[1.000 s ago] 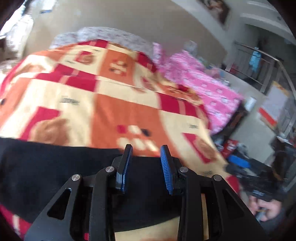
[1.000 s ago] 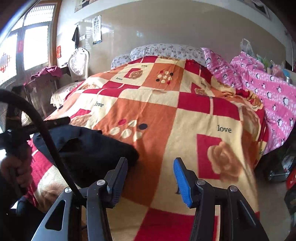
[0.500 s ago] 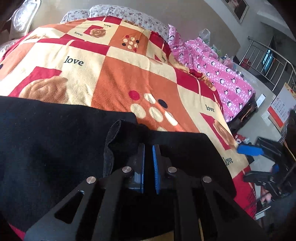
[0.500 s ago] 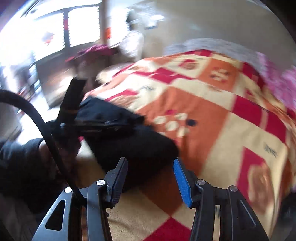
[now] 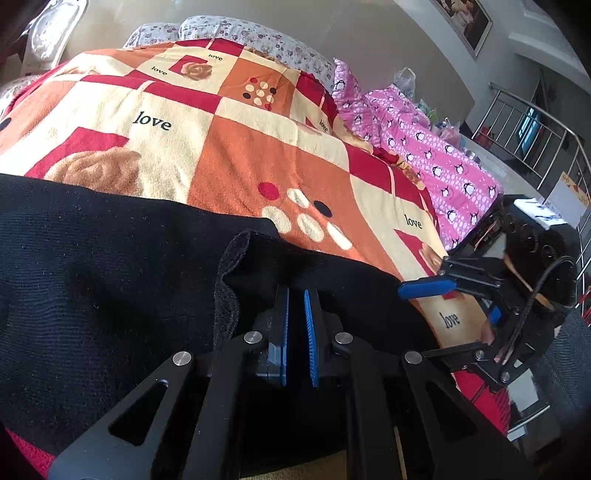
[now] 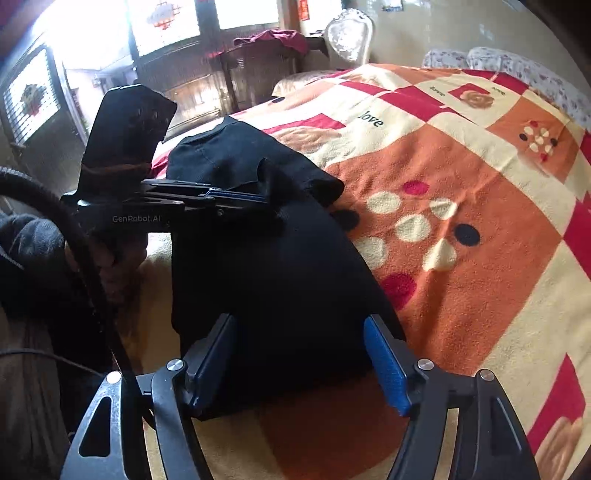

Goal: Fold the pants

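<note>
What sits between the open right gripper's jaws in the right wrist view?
The near end of the black pants, lying on the blanket, fills the gap between the right gripper's open jaws.

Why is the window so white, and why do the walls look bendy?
Right wrist view: sun through the bright windows washes them out and blurs the far side; the black knit pants stay dark. Left wrist view: the fisheye lens bends the metal stair railing, yet everything looks sharp.

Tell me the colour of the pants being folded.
Plain black pants, clearest in the right wrist view.
</note>
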### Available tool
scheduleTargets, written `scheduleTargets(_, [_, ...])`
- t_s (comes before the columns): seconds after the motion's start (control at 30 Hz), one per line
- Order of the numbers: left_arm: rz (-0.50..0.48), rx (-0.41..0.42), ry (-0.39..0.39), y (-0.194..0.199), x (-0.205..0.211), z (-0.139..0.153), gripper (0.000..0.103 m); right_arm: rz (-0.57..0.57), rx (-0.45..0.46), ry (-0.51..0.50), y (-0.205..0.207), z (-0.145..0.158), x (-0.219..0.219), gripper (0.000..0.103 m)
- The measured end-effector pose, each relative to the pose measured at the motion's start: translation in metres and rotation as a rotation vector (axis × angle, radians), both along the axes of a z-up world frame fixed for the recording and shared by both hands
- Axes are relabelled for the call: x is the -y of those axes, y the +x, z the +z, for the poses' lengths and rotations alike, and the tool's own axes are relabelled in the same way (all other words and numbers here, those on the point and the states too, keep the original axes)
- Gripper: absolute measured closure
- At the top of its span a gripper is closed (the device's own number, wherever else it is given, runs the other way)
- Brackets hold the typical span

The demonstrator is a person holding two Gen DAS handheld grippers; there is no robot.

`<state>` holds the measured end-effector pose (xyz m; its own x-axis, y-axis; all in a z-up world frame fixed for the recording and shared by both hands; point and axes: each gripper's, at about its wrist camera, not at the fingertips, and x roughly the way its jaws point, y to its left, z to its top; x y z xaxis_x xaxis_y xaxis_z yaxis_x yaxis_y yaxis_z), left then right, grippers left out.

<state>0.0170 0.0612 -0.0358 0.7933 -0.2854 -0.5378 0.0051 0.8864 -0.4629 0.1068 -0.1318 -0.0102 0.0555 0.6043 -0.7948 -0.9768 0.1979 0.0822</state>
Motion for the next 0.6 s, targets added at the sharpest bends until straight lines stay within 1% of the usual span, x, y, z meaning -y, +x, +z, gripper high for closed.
scheduleTargets(0.07, [0.000, 0.002, -0.018, -0.001, -0.002, 0.000, 0.094, -0.027, 0.060, -0.035, -0.010, 0.012, -0.003, 0.035])
scheduleTargets(0.1, [-0.001, 0.003, -0.023, -0.001, -0.003, 0.000, 0.094, -0.040, 0.086, -0.028, -0.016, 0.021, -0.003, 0.036])
scheduleTargets(0.13, [0.000, 0.003, -0.025, -0.001, -0.003, 0.000, 0.094, -0.053, 0.114, 0.003, -0.021, 0.032, -0.004, 0.036])
scheduleTargets(0.2, [0.001, 0.004, -0.027, -0.002, -0.003, 0.000, 0.094, -0.053, 0.116, 0.049, -0.025, 0.042, -0.014, 0.036])
scheduleTargets(0.23, [0.001, 0.004, -0.031, -0.002, -0.003, 0.000, 0.094, -0.047, 0.117, 0.028, -0.027, 0.038, -0.021, 0.035])
scheduleTargets(0.27, [0.003, 0.003, -0.037, -0.003, -0.004, 0.000, 0.094, -0.046, 0.123, -0.051, -0.028, 0.021, -0.033, 0.035])
scheduleTargets(0.3, [0.003, 0.003, -0.043, -0.005, -0.005, 0.000, 0.094, -0.047, 0.113, -0.124, -0.026, 0.003, -0.040, 0.031])
scheduleTargets(0.33, [0.004, 0.002, -0.047, -0.007, -0.007, 0.001, 0.094, -0.062, 0.110, -0.072, -0.024, -0.001, -0.039, 0.027])
scheduleTargets(0.4, [0.007, -0.003, -0.050, -0.014, -0.009, 0.002, 0.094, -0.086, 0.075, -0.022, -0.016, -0.004, -0.034, 0.026])
scheduleTargets(0.47, [0.006, -0.010, -0.041, -0.021, -0.011, 0.004, 0.094, -0.086, 0.090, -0.043, -0.018, -0.001, -0.037, 0.027])
scheduleTargets(0.53, [0.012, -0.019, -0.052, -0.029, -0.013, 0.005, 0.094, -0.086, 0.094, -0.058, -0.021, 0.010, -0.039, 0.029])
scheduleTargets(0.6, [0.016, -0.026, -0.049, -0.037, -0.015, 0.006, 0.094, -0.099, 0.112, 0.001, -0.023, 0.028, -0.040, 0.030])
